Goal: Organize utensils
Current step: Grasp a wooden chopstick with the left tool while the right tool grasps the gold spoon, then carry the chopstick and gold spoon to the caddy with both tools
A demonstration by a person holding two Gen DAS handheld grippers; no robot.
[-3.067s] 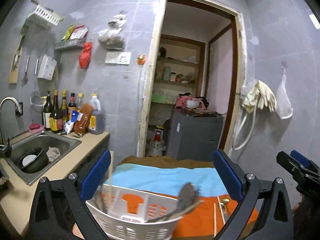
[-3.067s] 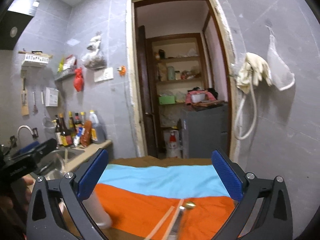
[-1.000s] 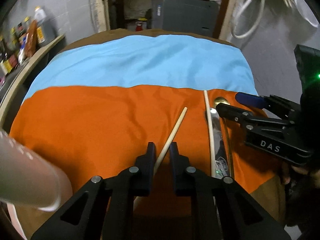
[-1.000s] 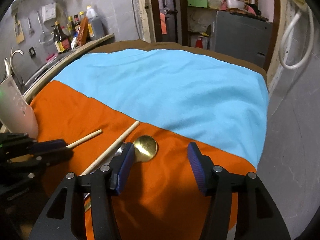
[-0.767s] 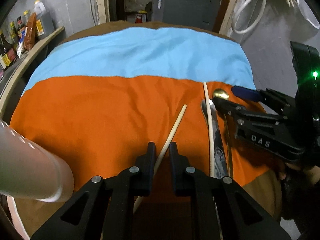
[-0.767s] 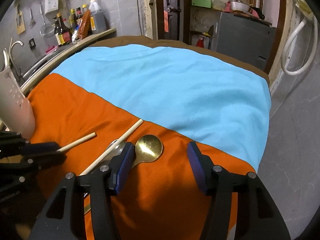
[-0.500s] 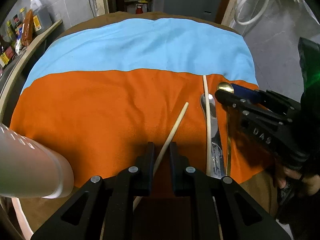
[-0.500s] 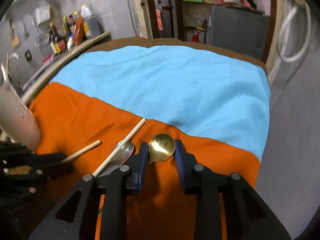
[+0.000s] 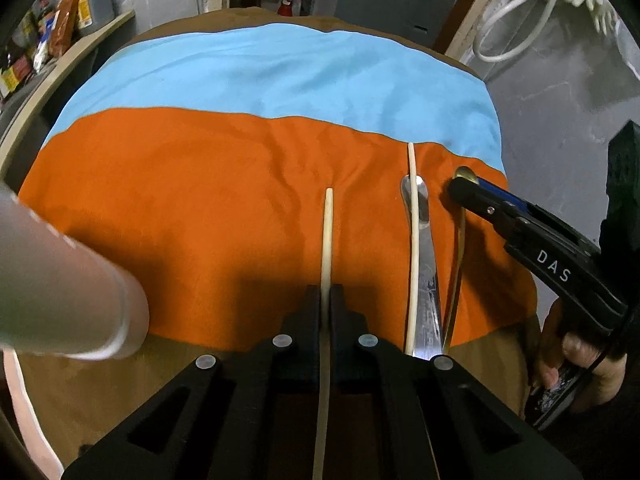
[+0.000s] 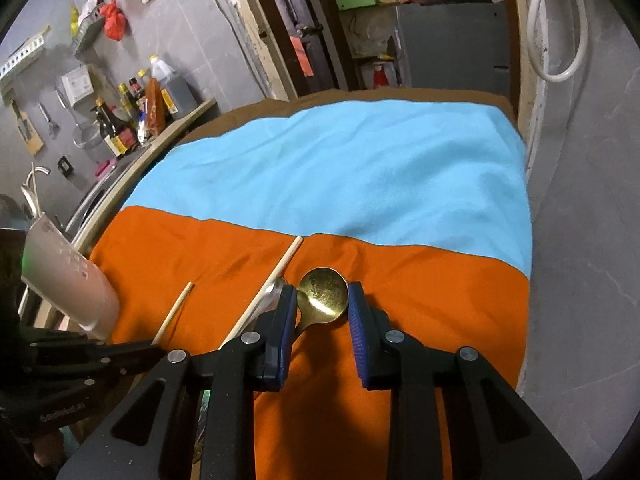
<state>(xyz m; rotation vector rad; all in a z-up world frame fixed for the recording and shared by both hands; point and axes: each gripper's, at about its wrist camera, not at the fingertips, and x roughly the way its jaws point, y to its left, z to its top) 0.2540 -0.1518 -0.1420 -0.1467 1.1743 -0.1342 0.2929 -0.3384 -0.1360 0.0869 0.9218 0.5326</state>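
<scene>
- Now the left gripper (image 9: 325,300) has its jaws pinched tight on a pale chopstick (image 9: 328,236), having just closed the last bit; the stick runs between the pads and points toward the far side of the orange cloth (image 9: 200,184).
- Right of it lie a second chopstick (image 9: 414,240), a silver spoon (image 9: 426,264) and a gold spoon (image 10: 323,294), side by side on the same cloth.
- Over there the right gripper (image 10: 322,314) is narrowed, its blue pads (image 10: 356,320) flanking the gold spoon's bowl; whether they press on it I cannot tell.
- At the near left stands a white holder (image 10: 70,280), close to the edge of the orange cloth.
- Farther back lies the blue cloth (image 10: 360,176).
</scene>
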